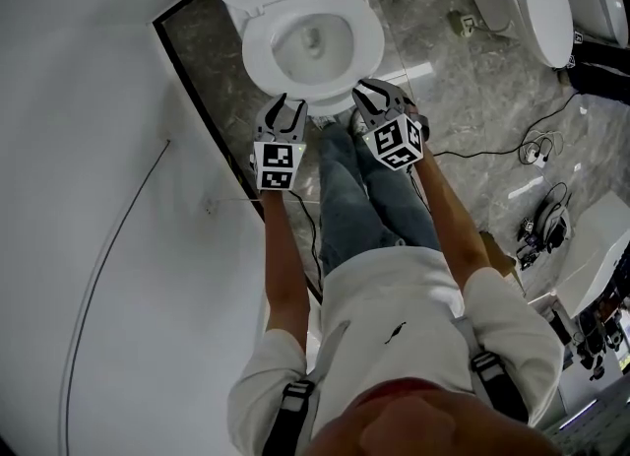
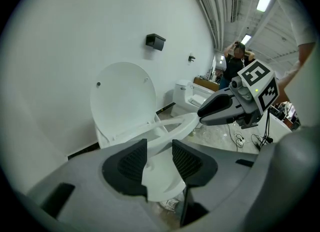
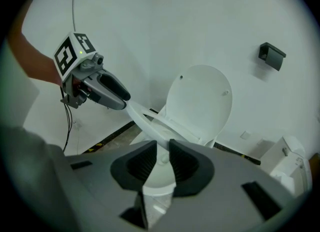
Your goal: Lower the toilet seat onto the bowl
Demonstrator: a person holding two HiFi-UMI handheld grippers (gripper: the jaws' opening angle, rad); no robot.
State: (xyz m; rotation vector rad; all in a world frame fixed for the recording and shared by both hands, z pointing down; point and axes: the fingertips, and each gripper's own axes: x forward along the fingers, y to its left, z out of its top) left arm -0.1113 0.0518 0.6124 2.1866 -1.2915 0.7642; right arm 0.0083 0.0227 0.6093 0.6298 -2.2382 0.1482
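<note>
My left gripper [image 1: 287, 104] and right gripper [image 1: 379, 93] both pinch the half-raised white plastic toilet seat [image 2: 172, 124] — uneven lowering could twist it loose, slamming the white ceramic bowl [image 1: 307, 50].

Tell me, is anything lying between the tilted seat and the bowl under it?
Nothing visible does. The left gripper and right gripper hold the seat by its front edge above the bowl; the gap between looks bare. The lid stands up behind.

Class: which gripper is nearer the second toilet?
Right. Both sets of jaws hold the seat at its front: the right gripper on the second toilet side, the left gripper on the wall side, farther off.
</note>
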